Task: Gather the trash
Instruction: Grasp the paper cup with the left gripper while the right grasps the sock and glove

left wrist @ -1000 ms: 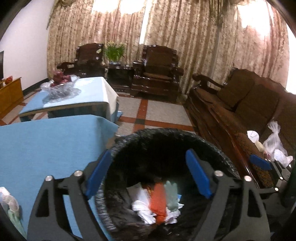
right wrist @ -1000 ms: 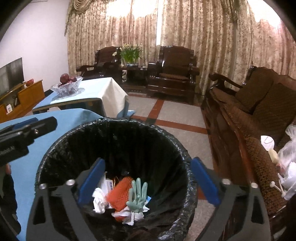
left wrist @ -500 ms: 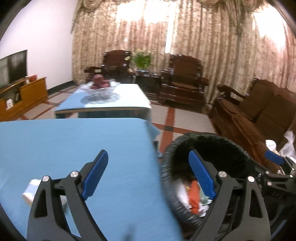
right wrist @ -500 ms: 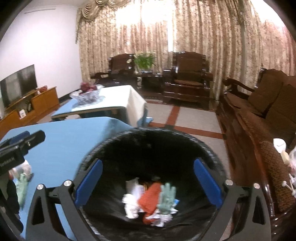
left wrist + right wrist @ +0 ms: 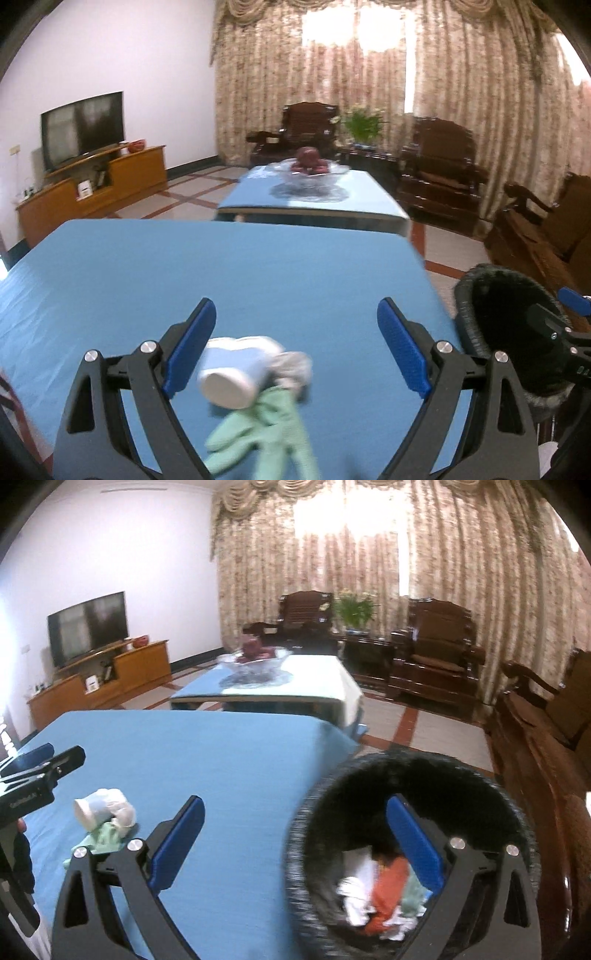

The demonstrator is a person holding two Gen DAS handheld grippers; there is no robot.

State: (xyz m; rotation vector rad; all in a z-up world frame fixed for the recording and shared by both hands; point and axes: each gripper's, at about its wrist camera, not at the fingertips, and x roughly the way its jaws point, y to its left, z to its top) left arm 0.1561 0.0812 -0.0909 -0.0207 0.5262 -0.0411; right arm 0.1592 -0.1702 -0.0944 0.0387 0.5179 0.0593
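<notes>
Left wrist view: left hand-held gripper jaws wide apart, empty, over blue surface; paper cup and green glove lie near, between fingers. Right wrist view: right hand-held gripper apart, empty; trash bin right of surface, holding trash.

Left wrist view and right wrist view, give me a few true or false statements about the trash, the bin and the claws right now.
1. The left claw is open, holding nothing. True.
2. The green glove lies inside the trash bin. False: it lies on the blue table, by the paper cup.
3. The paper cup stands upright. False: it lies on its side.
4. The trash bin already holds orange and white items. True.
5. The right claw grips the cup. False: it is open, empty.
</notes>
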